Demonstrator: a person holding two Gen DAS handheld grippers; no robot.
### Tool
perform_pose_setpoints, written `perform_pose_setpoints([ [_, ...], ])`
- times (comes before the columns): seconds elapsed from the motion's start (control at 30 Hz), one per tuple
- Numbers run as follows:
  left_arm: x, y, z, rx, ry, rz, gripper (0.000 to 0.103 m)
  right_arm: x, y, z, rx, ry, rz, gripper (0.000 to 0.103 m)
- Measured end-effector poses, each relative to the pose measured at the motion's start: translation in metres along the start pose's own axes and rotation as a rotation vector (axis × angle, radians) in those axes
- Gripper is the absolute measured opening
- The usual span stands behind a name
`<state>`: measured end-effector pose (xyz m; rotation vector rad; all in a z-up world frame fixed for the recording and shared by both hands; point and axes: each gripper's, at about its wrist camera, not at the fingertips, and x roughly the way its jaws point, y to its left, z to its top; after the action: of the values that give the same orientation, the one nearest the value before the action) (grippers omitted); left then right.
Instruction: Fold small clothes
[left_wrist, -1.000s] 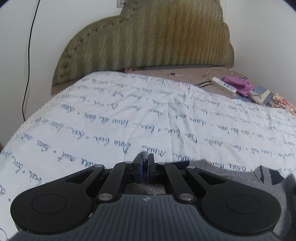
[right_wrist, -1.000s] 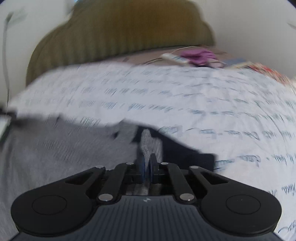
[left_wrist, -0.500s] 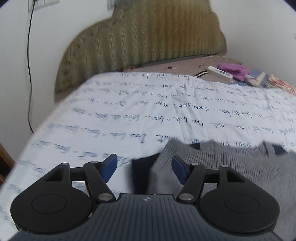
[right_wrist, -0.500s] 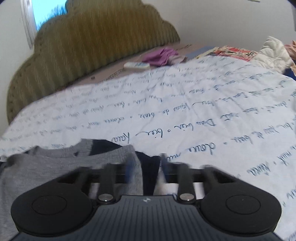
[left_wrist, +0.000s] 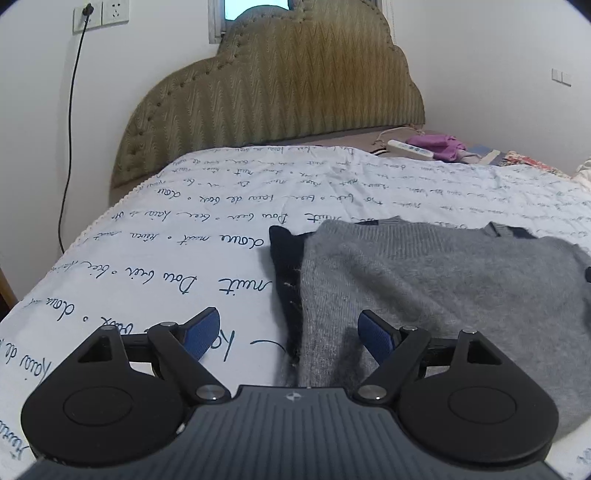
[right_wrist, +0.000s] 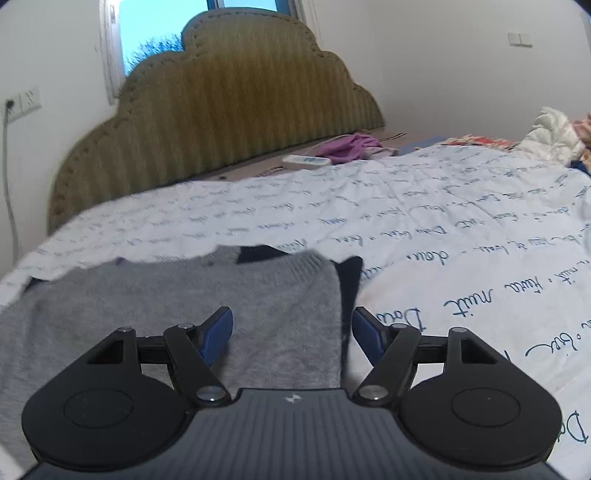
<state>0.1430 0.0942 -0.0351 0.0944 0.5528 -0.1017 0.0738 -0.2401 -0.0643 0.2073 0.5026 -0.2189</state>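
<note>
A grey sweater (left_wrist: 443, 280) lies folded across on the bed (left_wrist: 184, 229), both claws — left (left_wrist: 288, 334), right (right_wrist: 291, 328) — opening, grasping nothing; further folds likely remain.

A bedroom in a home. A wide bed is covered by a white bedspread (left_wrist: 332, 192) printed with blue handwritten script, and a scalloped, olive-green upholstered headboard (left_wrist: 280, 85) stands against a plain white wall beneath a small window (right_wrist: 155, 33) showing blue sky. A black cable hangs from a wall socket (left_wrist: 99, 14), and a white remote control (left_wrist: 409, 149), a purple garment (left_wrist: 437, 144) and a grey knitted sweater (left_wrist: 424, 291) lie on the bed.
</note>
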Motion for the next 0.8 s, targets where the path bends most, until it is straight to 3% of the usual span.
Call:
perform_pose_setpoints([
  [0.27,0.019,0.001,-0.003,-0.052,0.007,0.052,0.085,-0.003,0.005,-0.001,-0.108,-0.011,-0.051,0.071],
  [0.5,0.022,0.005,-0.004,-0.066,0.009,0.089,0.087,-0.005,0.018,-0.002,-0.355,-0.018,-0.148,0.072],
  [0.57,0.023,0.004,-0.004,-0.062,0.016,0.101,0.089,-0.003,0.018,-0.002,-0.403,-0.016,-0.182,0.077],
  [0.8,0.027,0.006,-0.004,-0.077,0.015,0.135,0.093,0.003,0.021,-0.008,-0.429,0.012,-0.171,0.078],
])
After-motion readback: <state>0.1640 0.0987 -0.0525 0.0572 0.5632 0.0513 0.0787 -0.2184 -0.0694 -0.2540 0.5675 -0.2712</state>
